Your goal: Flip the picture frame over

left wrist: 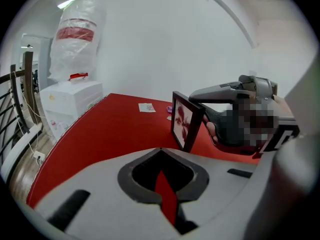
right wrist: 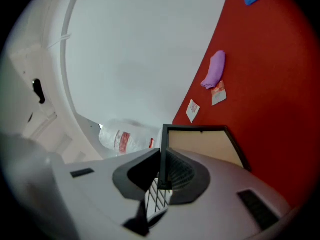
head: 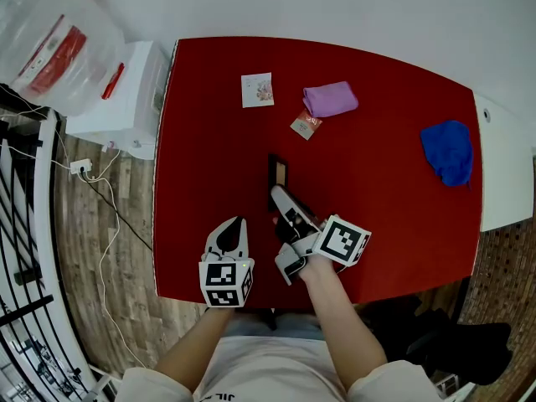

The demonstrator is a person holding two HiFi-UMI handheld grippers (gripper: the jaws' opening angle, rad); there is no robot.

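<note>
The picture frame (head: 277, 172) has a dark rim and stands on edge above the red table (head: 209, 141), near its middle. My right gripper (head: 280, 199) is shut on the frame's near edge. In the right gripper view the thin rim sits clamped between the jaws, with the tan back of the frame (right wrist: 200, 146) facing the camera. From the left gripper view the frame's picture side (left wrist: 186, 120) shows a red print. My left gripper (head: 236, 224) hovers over the table's near left part, shut and holding nothing (left wrist: 161, 155), apart from the frame.
At the far side lie a purple cloth (head: 330, 99), a small packet (head: 306, 125) and a white card (head: 257, 90). A blue cloth (head: 447, 151) is at the right. A white box (head: 126, 99) and plastic bag (head: 54, 44) stand left of the table, above cables on the wooden floor.
</note>
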